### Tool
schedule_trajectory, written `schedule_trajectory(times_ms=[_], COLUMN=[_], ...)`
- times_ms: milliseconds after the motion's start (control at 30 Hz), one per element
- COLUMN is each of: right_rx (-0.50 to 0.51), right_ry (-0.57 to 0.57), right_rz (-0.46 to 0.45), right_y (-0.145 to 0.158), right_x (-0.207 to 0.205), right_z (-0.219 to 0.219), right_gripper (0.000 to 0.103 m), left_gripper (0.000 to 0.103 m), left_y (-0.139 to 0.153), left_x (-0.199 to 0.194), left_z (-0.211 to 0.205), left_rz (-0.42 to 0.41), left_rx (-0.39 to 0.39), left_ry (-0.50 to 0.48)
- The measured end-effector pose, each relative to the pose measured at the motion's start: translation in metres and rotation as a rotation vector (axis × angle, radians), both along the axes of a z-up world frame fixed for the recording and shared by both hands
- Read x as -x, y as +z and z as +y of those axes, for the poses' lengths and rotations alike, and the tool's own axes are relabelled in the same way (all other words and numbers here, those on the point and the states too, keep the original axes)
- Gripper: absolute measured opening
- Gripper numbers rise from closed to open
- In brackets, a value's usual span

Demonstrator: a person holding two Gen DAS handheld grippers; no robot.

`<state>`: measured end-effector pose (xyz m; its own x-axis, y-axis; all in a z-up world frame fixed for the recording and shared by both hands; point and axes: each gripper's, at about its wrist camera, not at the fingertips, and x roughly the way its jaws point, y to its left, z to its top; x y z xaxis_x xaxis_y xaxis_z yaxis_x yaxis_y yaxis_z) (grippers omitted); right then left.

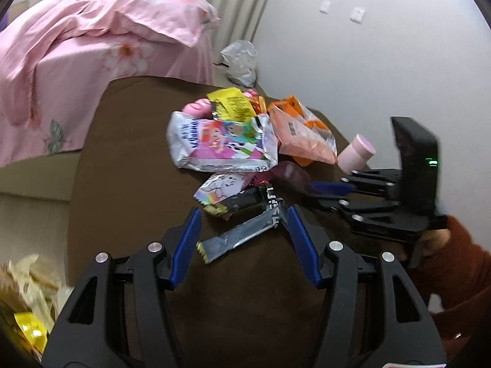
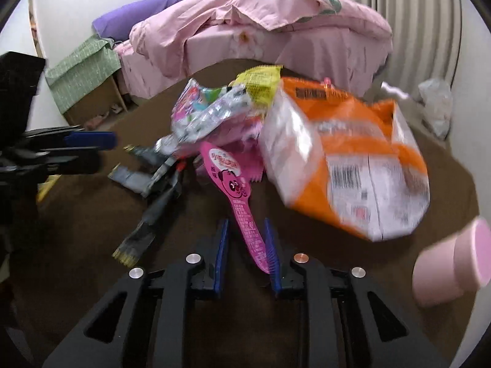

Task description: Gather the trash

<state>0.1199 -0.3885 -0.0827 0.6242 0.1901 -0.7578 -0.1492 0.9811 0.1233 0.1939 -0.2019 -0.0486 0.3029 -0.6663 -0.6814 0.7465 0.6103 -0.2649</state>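
Observation:
A pile of snack wrappers lies on a brown table (image 1: 129,159). My left gripper (image 1: 243,211) is open, and a silver wrapper (image 1: 239,236) lies between its blue pads without being pressed. My right gripper (image 2: 246,222) has its jaws narrowed around the tail of a pink spoon-shaped wrapper (image 2: 233,178). The tail touches the right pad only, and a gap remains on the left. In the pile are an orange bag (image 2: 353,159), a colourful pink-and-white bag (image 1: 221,144) and a yellow wrapper (image 1: 233,104). The right gripper (image 1: 319,194) reaches in from the right, held by a hand in a rust sleeve.
A pink cup (image 2: 451,263) lies on its side at the table's right. A bed with pink bedding (image 1: 76,46) stands behind the table, and a clear plastic bag (image 1: 241,61) sits on the floor by the wall. Beige and yellow scraps (image 1: 27,306) show below the table's left edge.

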Motion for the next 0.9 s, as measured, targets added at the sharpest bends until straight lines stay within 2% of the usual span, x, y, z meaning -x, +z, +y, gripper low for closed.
schedule_trajectory(times_ms=[200,367,400,433,533,667,733,800,900], right_rx=[-0.056,-0.044,-0.061,-0.078,-0.121,-0.085,-0.06,-0.053,-0.052], right_ry=[0.001,0.009,0.006,0.007,0.039,0.045,0.043,0.018,-0.041], right_rz=[0.052,0.031,0.022,0.018,-0.028,-0.033,-0.04,-0.038,-0.051], right_y=[-0.001,-0.004,-0.005,-0.006,-0.002,-0.001,-0.003,-0.004,-0.003], right_x=[0.048,0.082,0.087,0.09,0.104,0.115,0.123,0.13,0.134], right_z=[-0.001,-0.001,-0.003,-0.004,-0.005,0.0,0.003,0.001,-0.008], right_gripper=[0.02,0.021,0.029,0.045,0.06,0.061,0.061,0.061,0.061], left_gripper=[0.055,0.055,0.055,0.055,0.055,0.055,0.055,0.055,0.055], left_y=[-0.014,-0.017,-0.015,-0.014,-0.001,0.019,0.028,0.03,0.013], left_x=[-0.008,0.031,0.043,0.052,0.078,0.09,0.089,0.087,0.086], left_z=[-0.028,-0.028,-0.027,-0.025,-0.015,-0.009,-0.02,-0.037,-0.069], left_rz=[0.019,0.092,0.089,0.084,0.035,-0.041,-0.083,-0.138,-0.197], left_rx=[-0.077,-0.111,-0.121,-0.127,-0.134,-0.129,-0.129,-0.161,-0.27], left_ry=[-0.013,-0.074,-0.09,-0.099,-0.087,-0.054,-0.068,-0.103,-0.176])
